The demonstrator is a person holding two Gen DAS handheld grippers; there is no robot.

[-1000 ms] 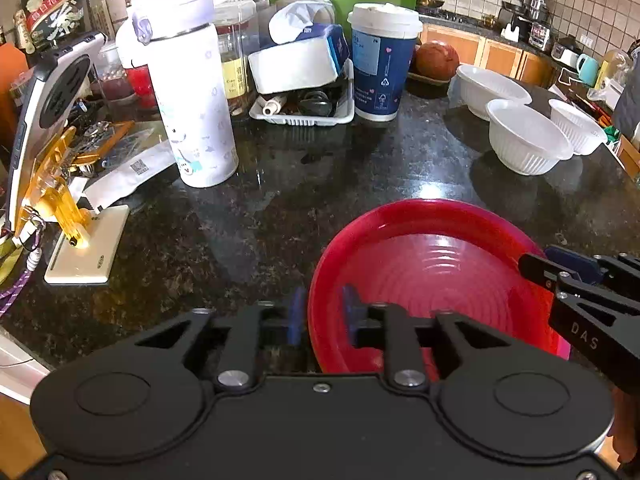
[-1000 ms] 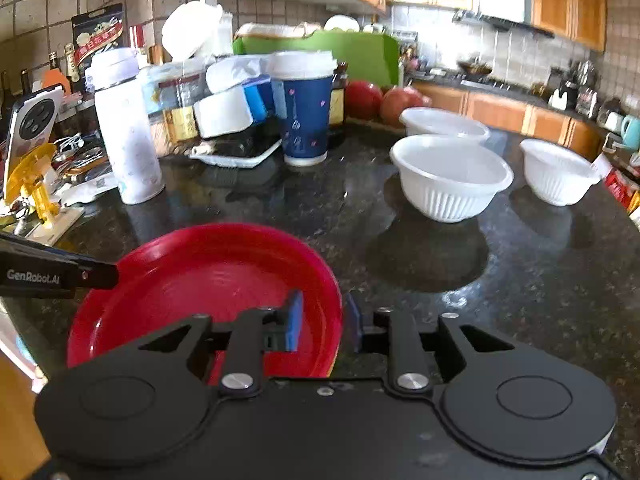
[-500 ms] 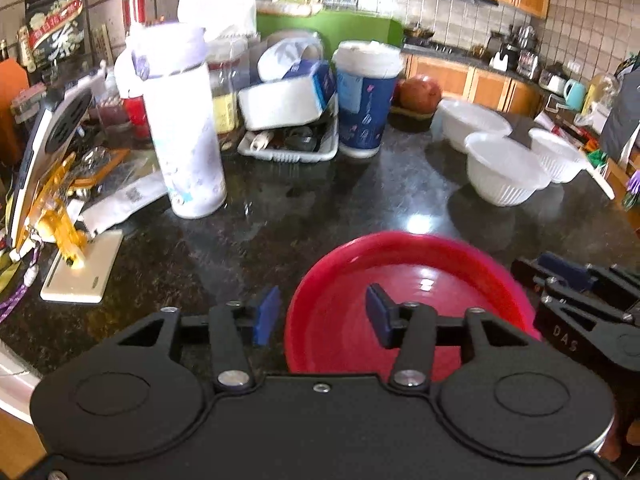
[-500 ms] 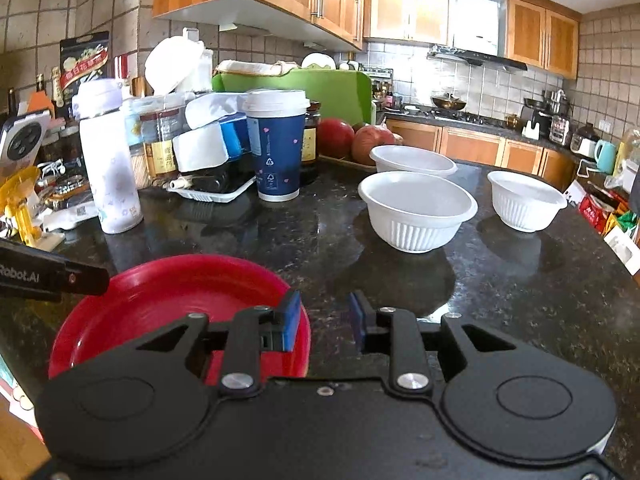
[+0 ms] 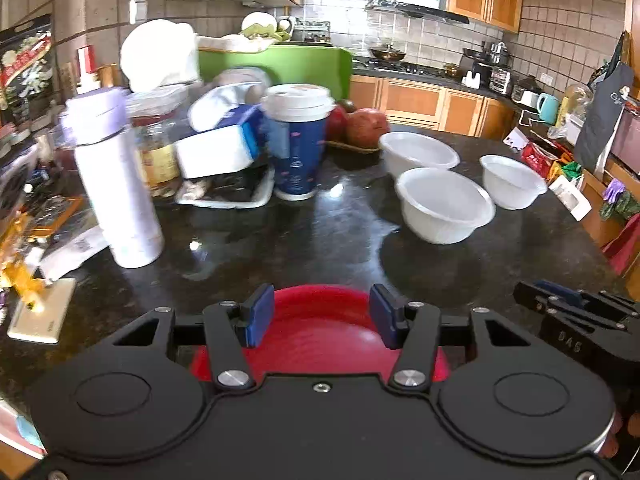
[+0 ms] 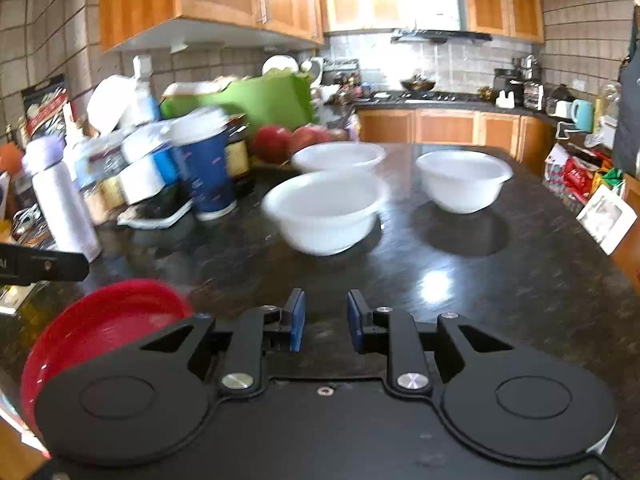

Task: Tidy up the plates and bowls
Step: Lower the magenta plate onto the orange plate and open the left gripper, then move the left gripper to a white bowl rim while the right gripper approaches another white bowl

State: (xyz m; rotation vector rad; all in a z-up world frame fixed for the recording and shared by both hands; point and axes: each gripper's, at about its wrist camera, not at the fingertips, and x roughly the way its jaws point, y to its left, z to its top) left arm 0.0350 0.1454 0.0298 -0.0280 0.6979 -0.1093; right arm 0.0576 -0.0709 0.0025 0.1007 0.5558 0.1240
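A red plate (image 5: 320, 340) lies on the black stone counter, low in the left wrist view. My left gripper (image 5: 322, 308) hangs open above its far rim, its blue pads clear of it. In the right wrist view the same plate (image 6: 104, 320) sits at the lower left. My right gripper (image 6: 326, 312) is beside it over bare counter, jaws narrowly apart and closing a little with nothing between them. Three white bowls stand ahead: the nearest (image 6: 324, 216), one behind it (image 6: 338, 156) and one to the right (image 6: 464, 180).
Clutter fills the back left: a white flask (image 5: 120, 192), a blue paper cup (image 5: 296, 148), a tissue pack on a tray (image 5: 224, 196) and red fruit (image 5: 366, 126). A phone stand (image 5: 32, 304) sits at the left. The counter edge (image 6: 616, 248) runs along the right.
The left jaws opened off the plate's rim and drew back and up. The right gripper swung right, away from the plate and toward the bowls. The plate stays on the counter.
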